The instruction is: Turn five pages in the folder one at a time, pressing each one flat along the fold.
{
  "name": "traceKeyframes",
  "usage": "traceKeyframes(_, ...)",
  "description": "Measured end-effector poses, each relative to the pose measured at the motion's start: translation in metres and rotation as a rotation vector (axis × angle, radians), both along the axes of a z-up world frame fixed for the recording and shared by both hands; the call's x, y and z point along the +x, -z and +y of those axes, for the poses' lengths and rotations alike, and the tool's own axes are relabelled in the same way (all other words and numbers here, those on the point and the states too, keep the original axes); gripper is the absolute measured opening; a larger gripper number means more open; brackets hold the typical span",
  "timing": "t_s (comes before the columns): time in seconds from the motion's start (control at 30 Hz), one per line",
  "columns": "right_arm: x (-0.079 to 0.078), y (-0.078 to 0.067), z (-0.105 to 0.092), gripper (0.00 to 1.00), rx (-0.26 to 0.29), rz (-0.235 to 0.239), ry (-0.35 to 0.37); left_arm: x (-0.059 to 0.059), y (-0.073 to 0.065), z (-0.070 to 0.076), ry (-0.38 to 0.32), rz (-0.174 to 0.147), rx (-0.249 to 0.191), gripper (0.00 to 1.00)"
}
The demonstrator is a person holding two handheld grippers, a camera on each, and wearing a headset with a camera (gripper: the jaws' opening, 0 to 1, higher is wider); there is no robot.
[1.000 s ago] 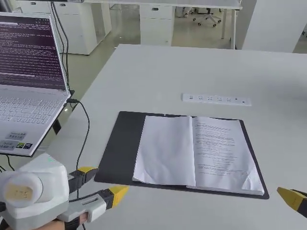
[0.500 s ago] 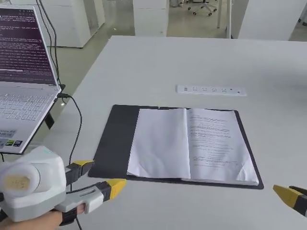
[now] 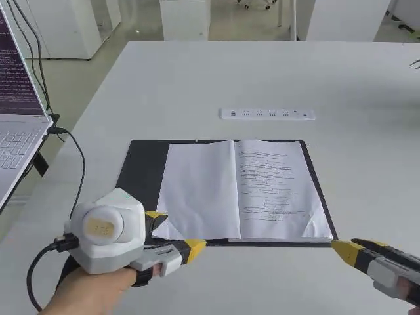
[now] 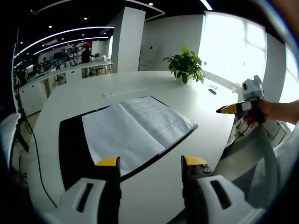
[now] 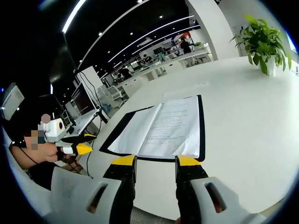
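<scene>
Folder (image 3: 140,178): lying open on the table (image 3: 197,72), pages up. Left gripper (image 3: 176,231): you are holding it at the near left corner, jaws wide apart, gripping nothing. Right gripper (image 3: 351,248): hovering near the right corner, jaws narrowly parted, empty.

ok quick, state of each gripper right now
Left gripper: open, holding nothing.
Right gripper: open with a narrower gap, holding nothing.

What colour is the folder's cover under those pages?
Black: the folder shows it best in the head view.
</scene>
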State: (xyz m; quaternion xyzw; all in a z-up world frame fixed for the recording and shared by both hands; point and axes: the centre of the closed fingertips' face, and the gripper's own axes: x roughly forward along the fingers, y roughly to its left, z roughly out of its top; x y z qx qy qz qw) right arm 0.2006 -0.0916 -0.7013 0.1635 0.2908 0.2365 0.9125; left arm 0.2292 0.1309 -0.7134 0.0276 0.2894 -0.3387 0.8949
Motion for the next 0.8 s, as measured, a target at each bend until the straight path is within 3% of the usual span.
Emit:
traceKeyframes(0.3,0.009,0.02,-0.005,0.3,0.0,0.021,0.006,0.025,0.027,-0.057,0.073,0.015,0.003,0.5)
traceKeyframes(0.57,0.018,0.03,-0.009,0.3,-0.019,0.02,0.009,0.037,0.043,-0.103,0.153,0.026,0.025,0.5)
traceKeyframes(0.8,0.021,0.036,-0.016,0.29,-0.027,0.026,0.023,0.05,0.046,-0.136,0.172,-0.002,0.013,0.5)
